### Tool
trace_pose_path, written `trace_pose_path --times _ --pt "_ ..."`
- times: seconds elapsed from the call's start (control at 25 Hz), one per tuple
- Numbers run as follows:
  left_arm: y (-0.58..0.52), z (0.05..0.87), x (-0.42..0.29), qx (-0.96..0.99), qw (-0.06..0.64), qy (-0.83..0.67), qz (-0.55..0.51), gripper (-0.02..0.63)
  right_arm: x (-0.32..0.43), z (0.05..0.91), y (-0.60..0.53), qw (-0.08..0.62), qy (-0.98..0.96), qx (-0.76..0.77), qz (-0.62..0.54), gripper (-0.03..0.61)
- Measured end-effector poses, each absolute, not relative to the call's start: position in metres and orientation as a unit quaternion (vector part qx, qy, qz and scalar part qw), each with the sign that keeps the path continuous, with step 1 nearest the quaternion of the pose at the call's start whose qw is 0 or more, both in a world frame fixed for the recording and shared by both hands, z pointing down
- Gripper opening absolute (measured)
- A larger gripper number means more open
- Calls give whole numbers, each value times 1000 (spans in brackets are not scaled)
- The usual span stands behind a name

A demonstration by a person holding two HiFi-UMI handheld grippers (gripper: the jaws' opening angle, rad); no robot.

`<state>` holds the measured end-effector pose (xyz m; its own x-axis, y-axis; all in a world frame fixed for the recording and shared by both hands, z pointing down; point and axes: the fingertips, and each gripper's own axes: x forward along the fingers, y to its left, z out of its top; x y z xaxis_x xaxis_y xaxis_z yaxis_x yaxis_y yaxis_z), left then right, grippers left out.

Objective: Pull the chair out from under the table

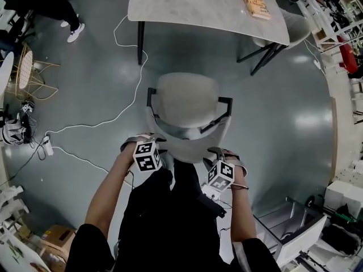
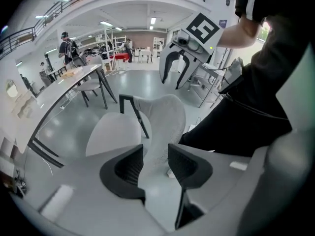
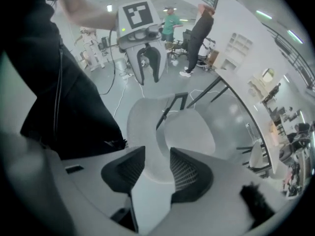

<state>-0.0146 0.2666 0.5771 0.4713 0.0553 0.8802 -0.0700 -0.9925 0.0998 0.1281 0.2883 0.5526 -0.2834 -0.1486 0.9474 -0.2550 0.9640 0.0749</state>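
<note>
**Both grippers open above the backrest; chair stands clear of the table**

The left gripper (image 2: 155, 155) has its jaws apart with nothing pressed between them. The curved backrest (image 2: 165, 117) shows through the gap, just below the pads. The right gripper (image 3: 157, 157) mirrors it, jaws spread and gripping nothing, with the other end of the same rim showing below. Each gripper's view also catches the other gripper hanging with bare tips just over the rim.

Both grippers point steeply down. The chair (image 1: 187, 103) lies directly beneath and ahead of them. The backrest's long axis runs crosswise from one gripper to the other, so neither hand is nearer. Its seat faces away from the person, towards the table (image 1: 204, 4), with bare floor (image 1: 283, 112) between seat and tabletop.

By that gap, the pull looks finished. Any further drawing back would need both sets of jaws lowered onto the rim ends first.
</note>
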Motion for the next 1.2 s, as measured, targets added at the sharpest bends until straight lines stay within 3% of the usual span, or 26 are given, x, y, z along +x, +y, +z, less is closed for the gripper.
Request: trace_pose_path --times 0.52,0.6,0.88,1.2 --pt "217 491 15 901 44 -122 414 79 124 464 205 454 -825 330 64 38" --pt "207 479 16 906 53 -152 391 12 125 455 198 433 -827 352 75 27" --pt "182 432 13 924 134 -230 274 9 129 411 174 326 -828 441 115 17" --pt "156 357 7 912 106 -344 197 8 149 350 156 188 -815 527 149 15"
